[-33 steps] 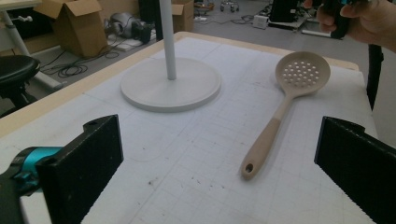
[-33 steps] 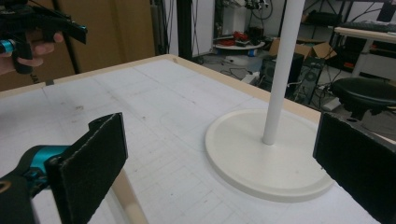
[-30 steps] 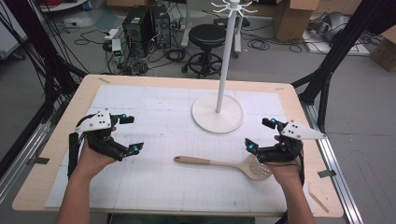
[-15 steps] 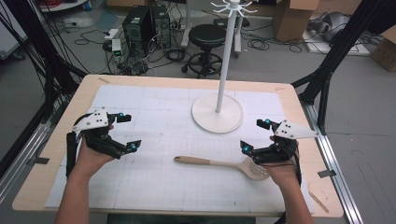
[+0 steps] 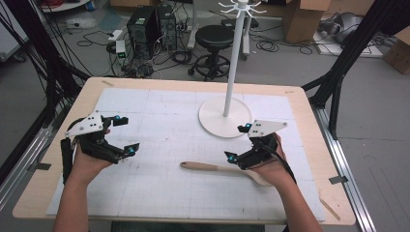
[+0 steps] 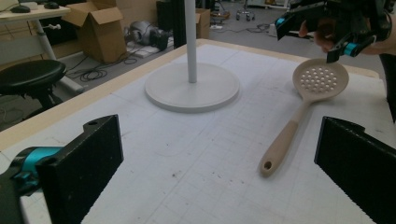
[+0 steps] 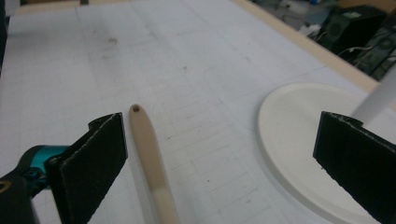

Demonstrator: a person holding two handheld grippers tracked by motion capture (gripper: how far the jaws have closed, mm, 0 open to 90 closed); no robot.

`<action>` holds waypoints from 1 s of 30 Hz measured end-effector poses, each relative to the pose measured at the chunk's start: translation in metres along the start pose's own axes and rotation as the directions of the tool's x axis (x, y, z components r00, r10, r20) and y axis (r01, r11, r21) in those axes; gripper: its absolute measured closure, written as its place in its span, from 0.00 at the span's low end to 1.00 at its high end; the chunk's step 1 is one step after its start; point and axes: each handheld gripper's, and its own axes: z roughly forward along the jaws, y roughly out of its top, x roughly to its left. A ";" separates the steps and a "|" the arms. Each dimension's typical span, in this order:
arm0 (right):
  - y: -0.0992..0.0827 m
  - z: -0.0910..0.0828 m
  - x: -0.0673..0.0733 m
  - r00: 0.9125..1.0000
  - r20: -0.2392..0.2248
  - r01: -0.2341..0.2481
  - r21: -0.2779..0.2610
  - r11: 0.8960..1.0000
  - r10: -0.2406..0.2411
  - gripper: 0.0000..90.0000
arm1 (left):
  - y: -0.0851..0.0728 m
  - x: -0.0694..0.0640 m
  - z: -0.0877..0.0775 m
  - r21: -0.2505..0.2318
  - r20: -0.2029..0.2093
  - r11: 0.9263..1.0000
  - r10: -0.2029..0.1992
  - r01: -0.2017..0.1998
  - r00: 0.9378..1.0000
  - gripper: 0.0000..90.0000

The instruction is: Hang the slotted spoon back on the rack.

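High view: slotted spoon (image 5: 212,167) bowel end hidden under the right gripper (image 5: 243,143) and hand, near the table's right edge. Right gripper view: spoon handle cut off by the bottom edge, bowl out of frame; stand (image 7: 308,140) base cropped at right, pole blurred. Left gripper view: stand pole cut off at the top edge.
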 end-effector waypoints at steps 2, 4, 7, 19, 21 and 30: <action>0.001 0.008 0.001 1.000 -0.025 0.008 0.044 0.999 -0.006 0.02 | 0.000 0.000 0.000 0.006 0.001 1.000 0.002 -0.002 1.000 0.02; 0.002 0.013 0.003 0.999 -0.046 0.029 0.094 0.995 -0.025 0.02 | -0.001 -0.001 0.001 0.013 0.002 1.000 0.001 -0.001 1.000 0.02; 0.002 0.020 0.005 0.995 -0.079 0.065 0.164 0.984 -0.053 0.07 | -0.001 -0.001 0.001 0.019 -0.002 1.000 0.006 -0.006 1.000 0.02; -0.002 0.051 0.012 0.979 -0.175 0.168 0.380 0.910 -0.108 0.27 | 0.001 -0.003 -0.002 0.003 -0.009 1.000 0.017 -0.016 1.000 0.02; -0.003 0.055 0.015 0.976 -0.184 0.182 0.410 0.894 -0.114 0.28 | 0.001 -0.004 -0.002 0.001 -0.010 1.000 0.015 -0.015 1.000 0.02; -0.005 0.066 0.017 0.967 -0.222 0.222 0.486 0.845 -0.126 0.43 | -0.001 -0.002 -0.001 0.014 -0.016 1.000 0.012 -0.012 1.000 0.02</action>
